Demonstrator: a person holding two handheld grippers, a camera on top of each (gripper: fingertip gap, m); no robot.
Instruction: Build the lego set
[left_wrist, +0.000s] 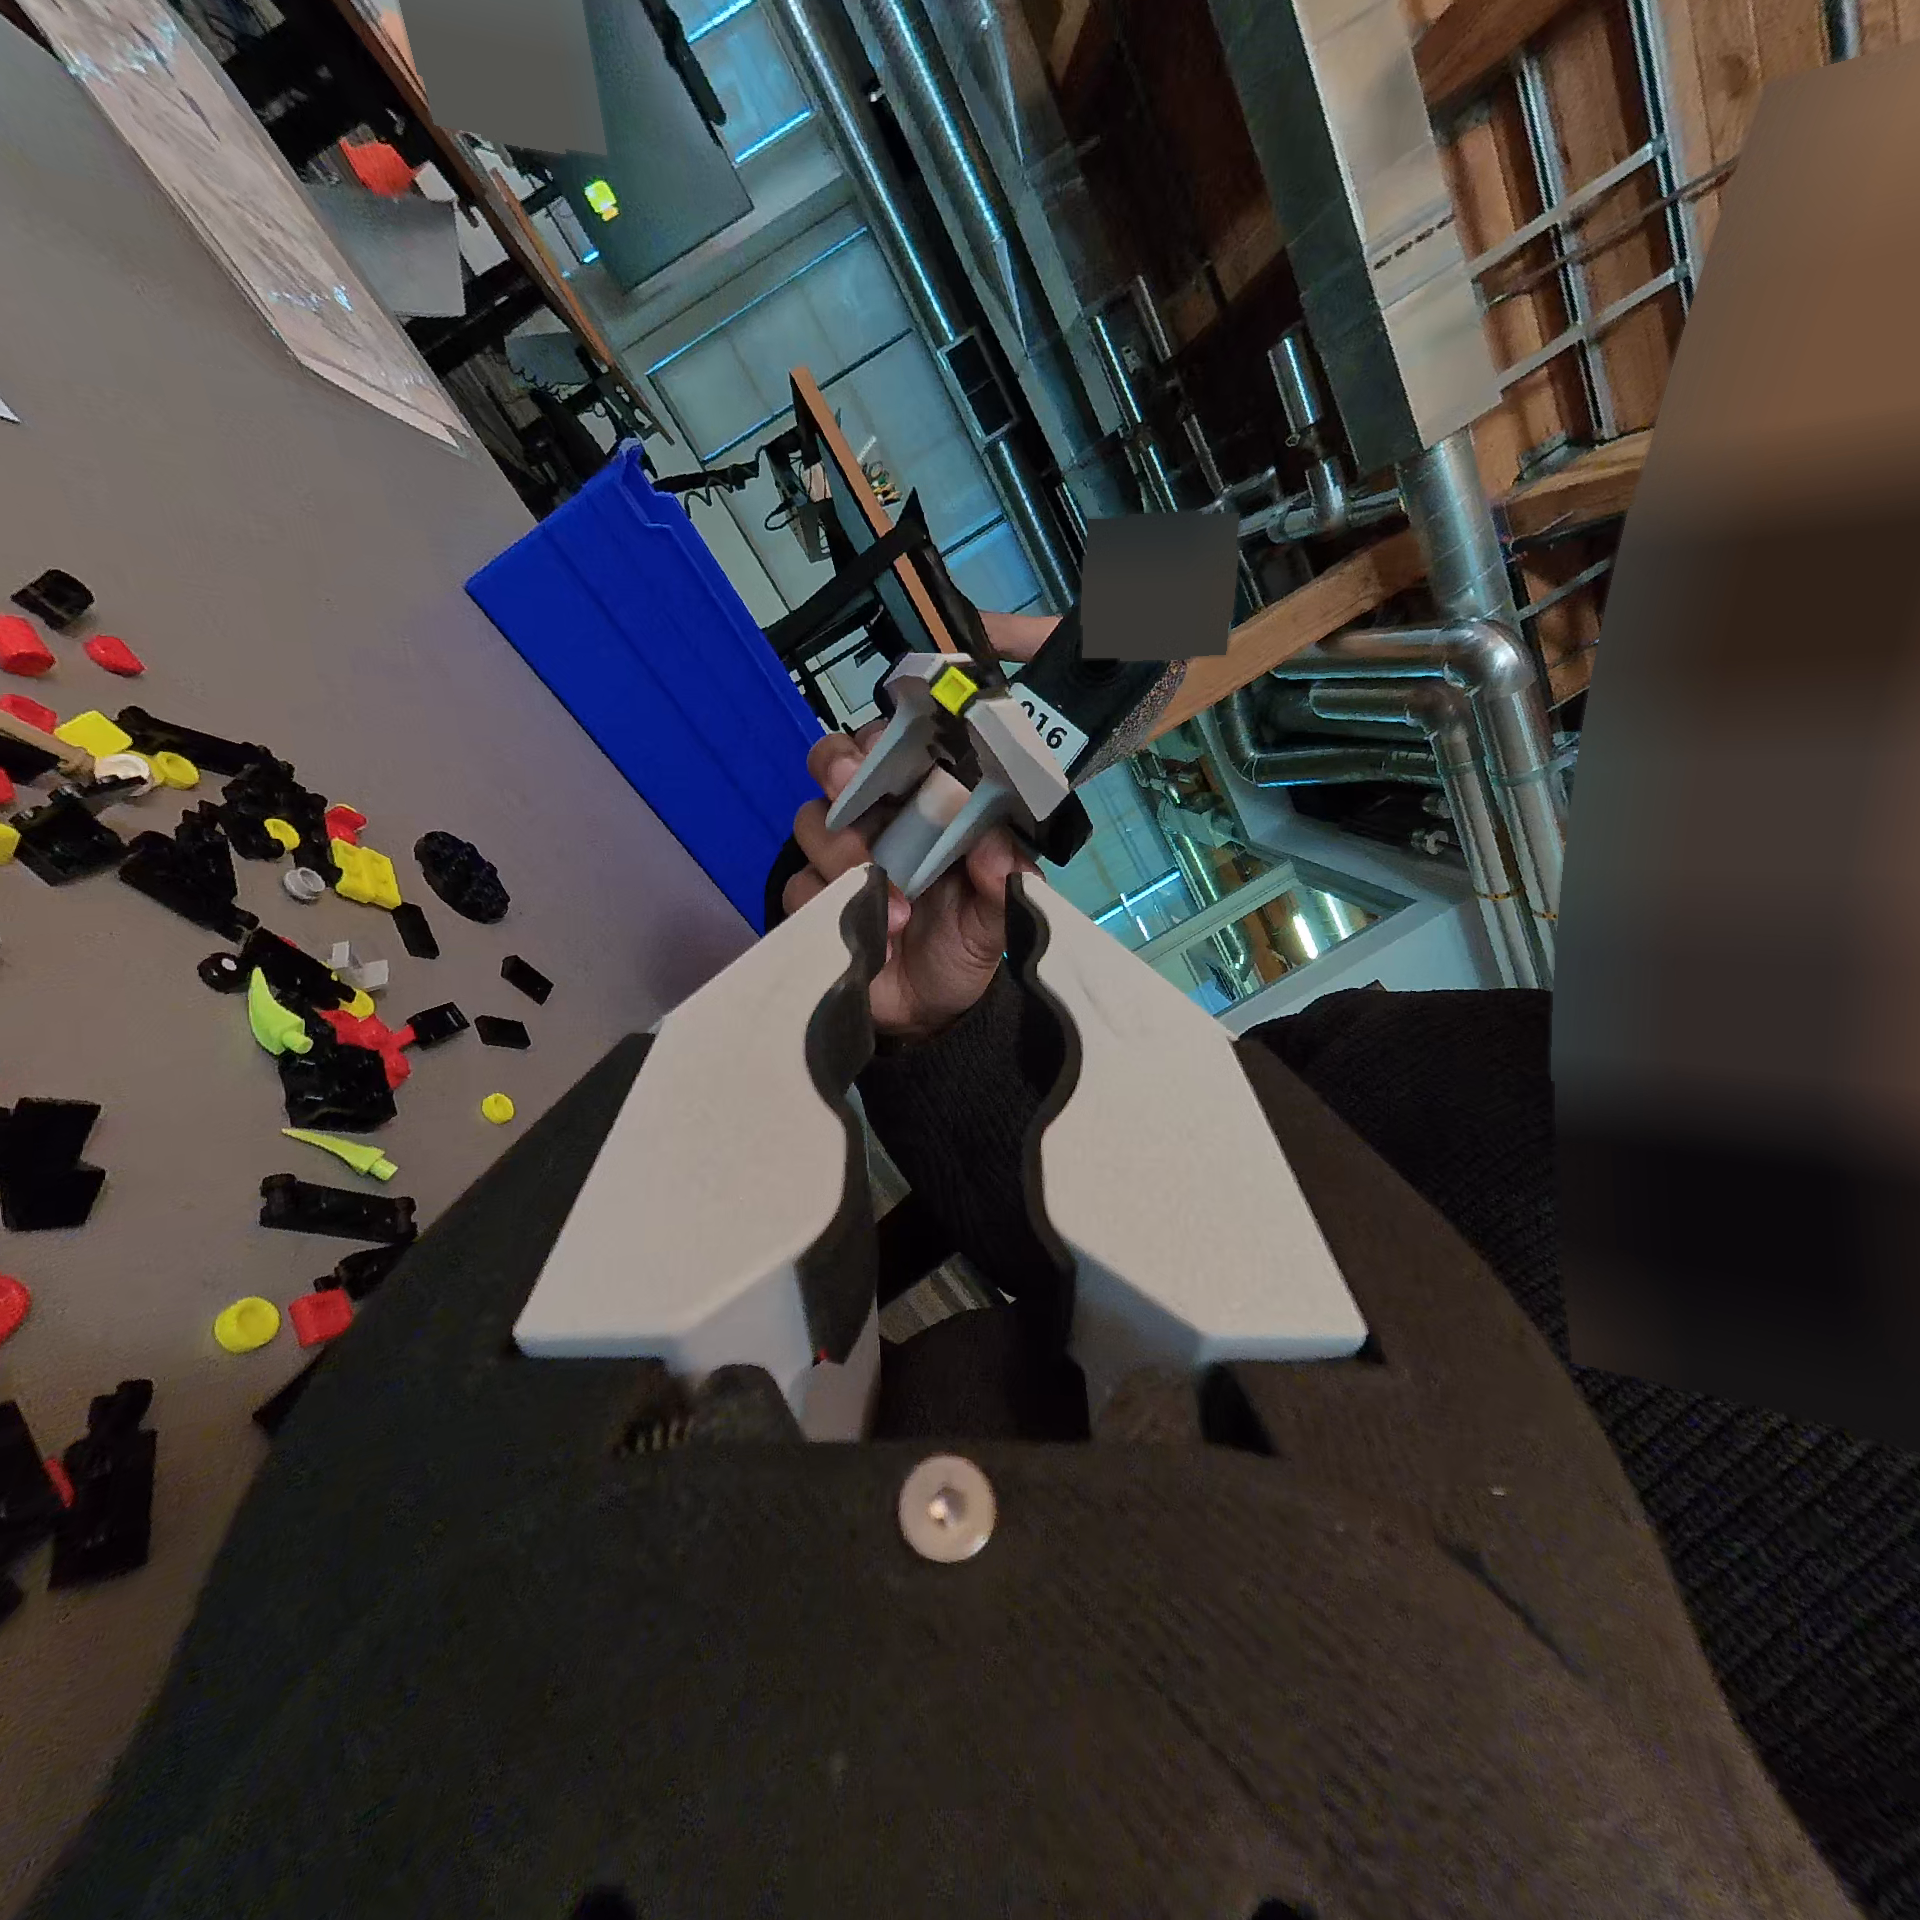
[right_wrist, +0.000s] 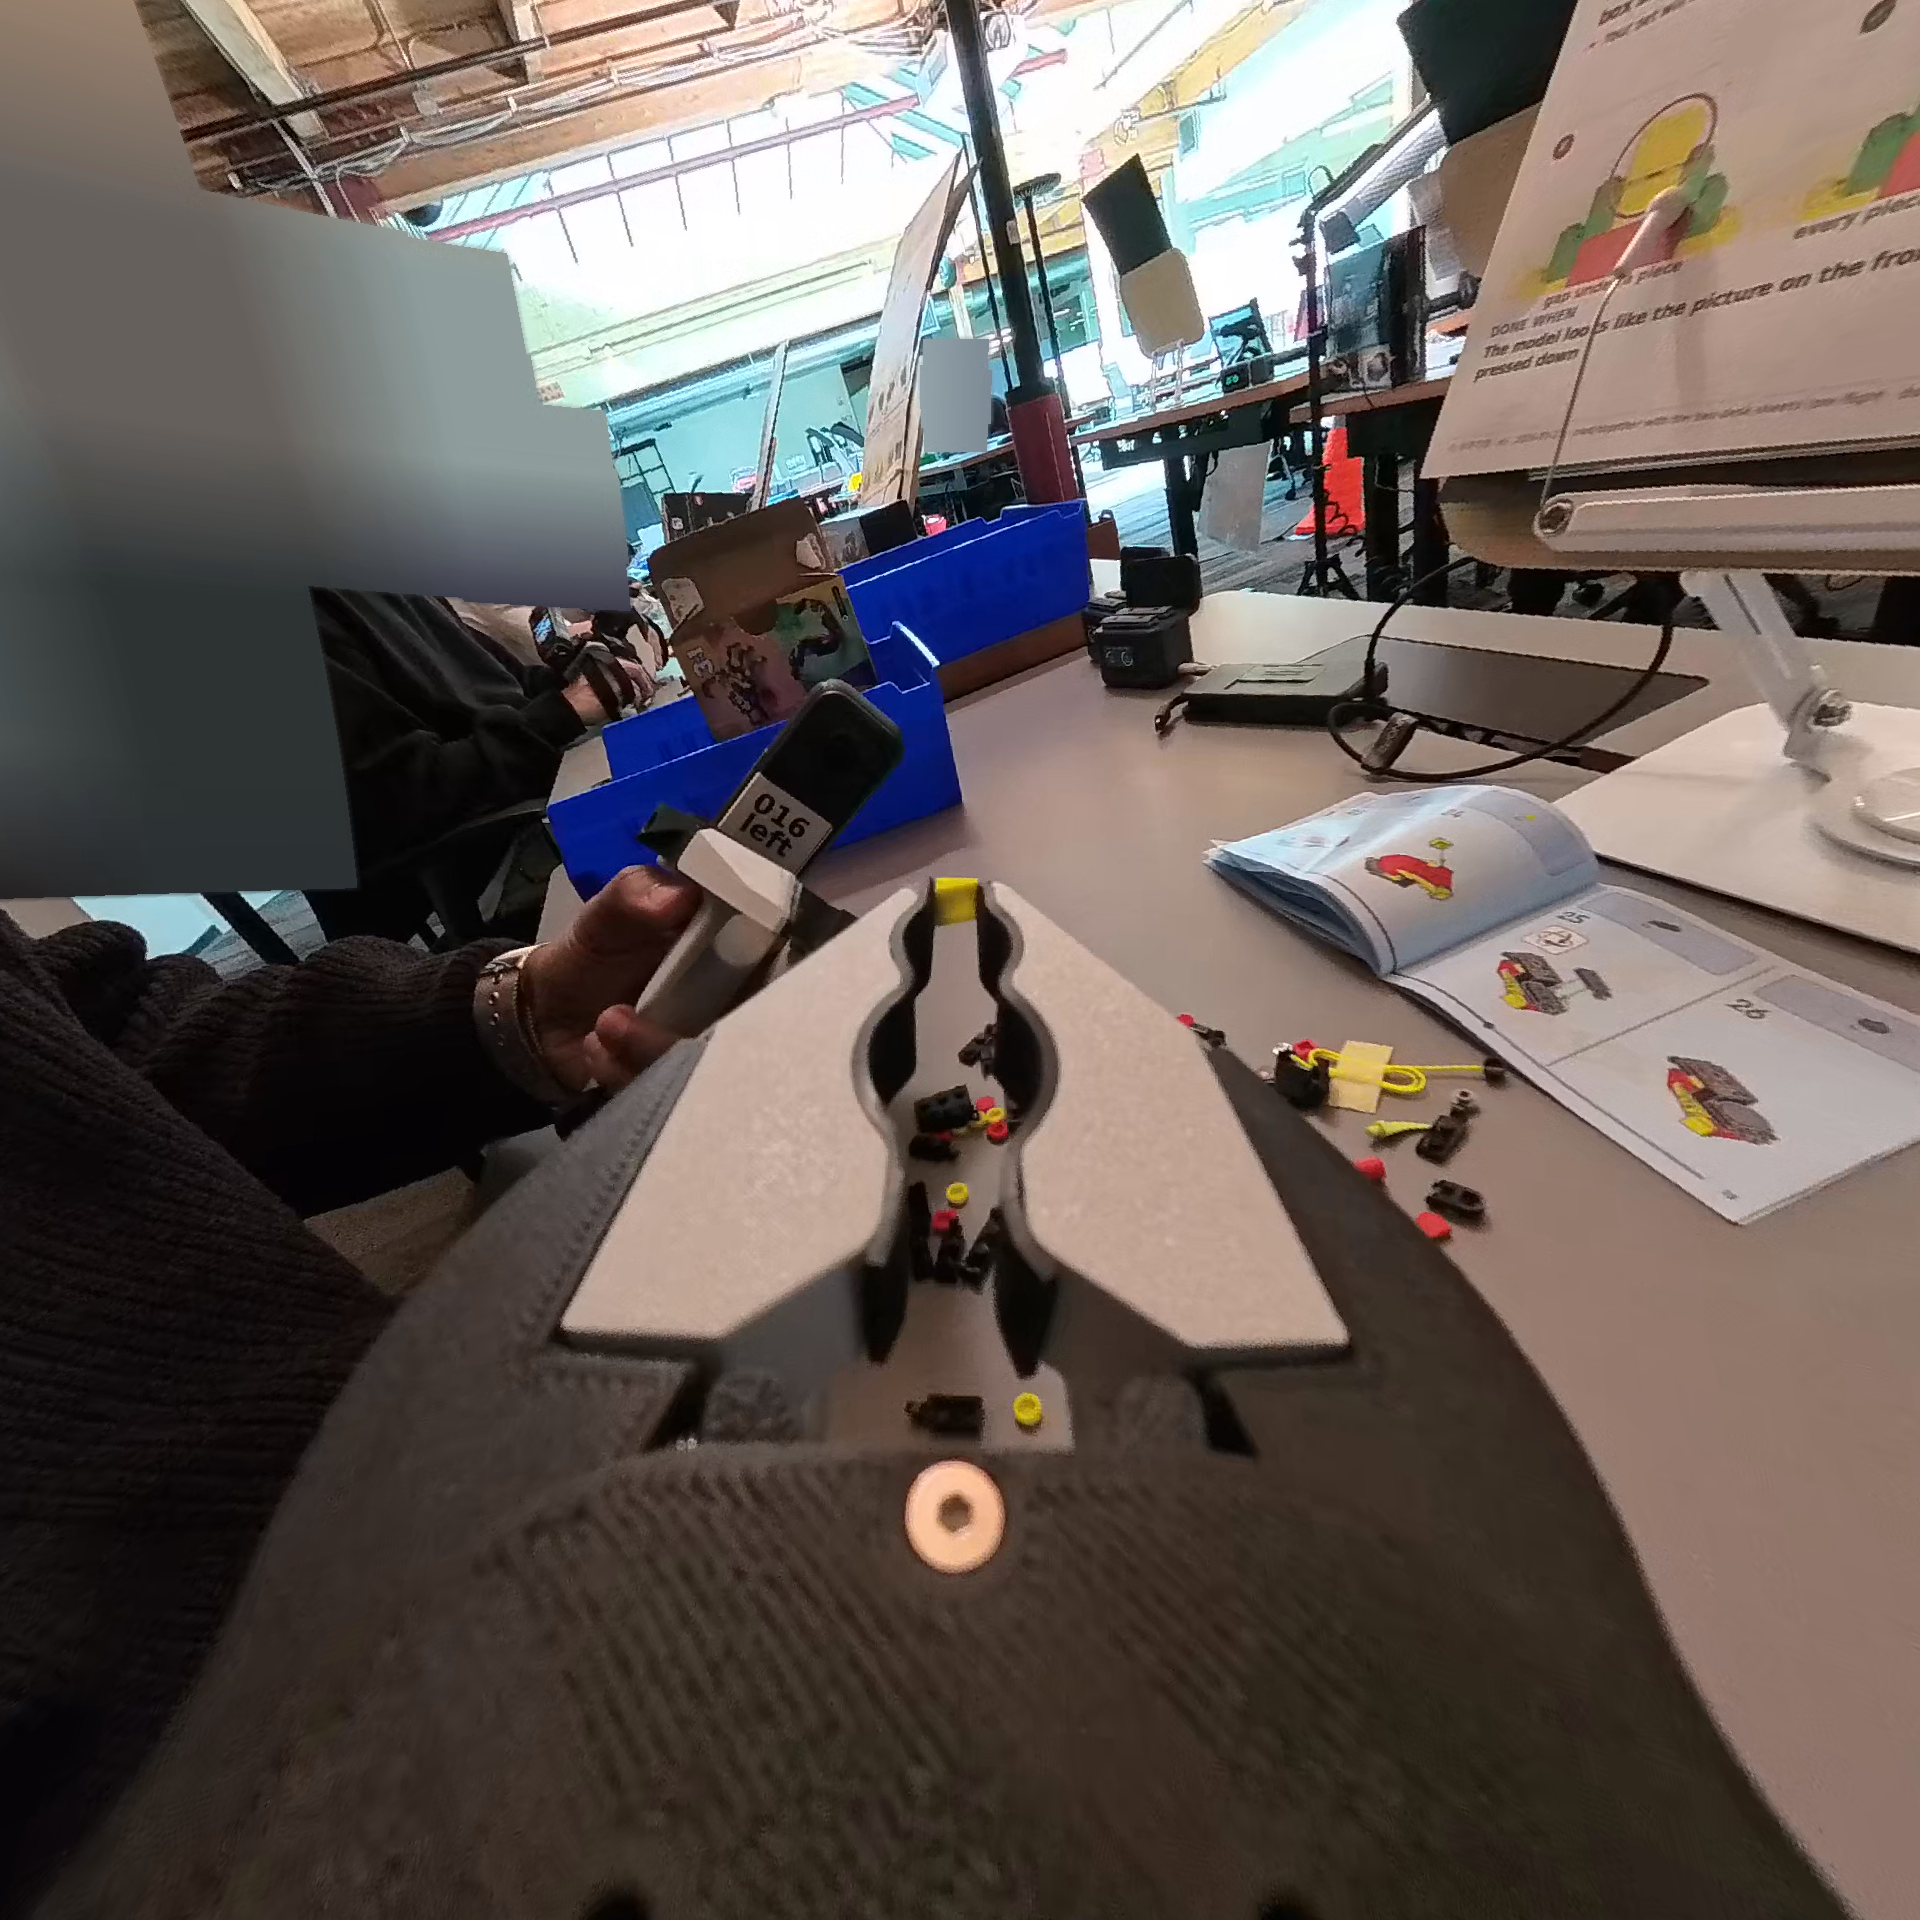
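Right tool (right_wrist: 957, 902) pinches small yellow brick (right_wrist: 957, 900) at fingertips; left tool (left_wrist: 945, 894) open, empty. Brick: light, rigid, slick; grip flat sides.

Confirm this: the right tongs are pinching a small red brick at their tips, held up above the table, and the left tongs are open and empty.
Wrong in one respect: the brick is yellow, not red. The right wrist view shows it pinched at the tips of the right tongs, above the table; the left wrist view shows it too. The left tongs are open and empty.
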